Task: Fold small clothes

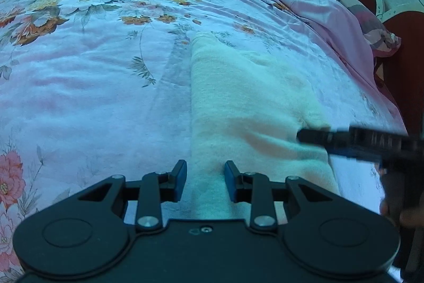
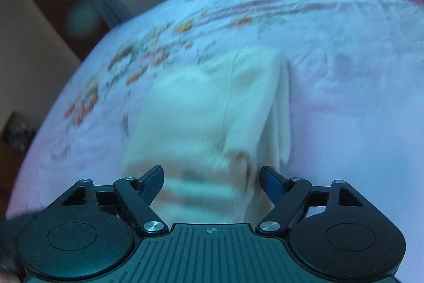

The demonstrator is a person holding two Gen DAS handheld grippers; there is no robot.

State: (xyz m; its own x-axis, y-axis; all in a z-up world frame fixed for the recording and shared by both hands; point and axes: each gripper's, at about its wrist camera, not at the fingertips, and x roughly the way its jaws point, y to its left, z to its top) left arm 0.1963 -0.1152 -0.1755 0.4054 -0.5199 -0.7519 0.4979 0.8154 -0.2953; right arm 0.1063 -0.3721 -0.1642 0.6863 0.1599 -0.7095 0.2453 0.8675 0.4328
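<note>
Two grippers work over one small cream garment [image 1: 246, 102] lying on a floral bedsheet [image 1: 87, 76], well in from the bed's edges. From the left wrist view the garment reads as a long folded strip running away from the camera, its left edge straight and crisp, its right side softer and rumpled. The left gripper [image 1: 204, 181] hovers at the near end of that strip with its jaws parted and nothing between them but the cloth below; whether the blue pads [image 1: 179, 181] touch the fabric cannot be told. The right gripper [image 2: 210, 183] reaches in from the right side, and in its own blurred view its jaws stand wide apart over the garment's near edge, holding nothing. In the left view its dark fingers [image 1: 315, 136] lie at the garment's right edge, where the cloth puckers into a crease, probably to tuck or flatten that side so the strip stays even. A loose flap [image 2: 281, 108] stands up along the garment's right side in the right wrist view. Beyond, a pink quilt [image 1: 326, 17] is bunched near the headboard, clear of the working area.
</note>
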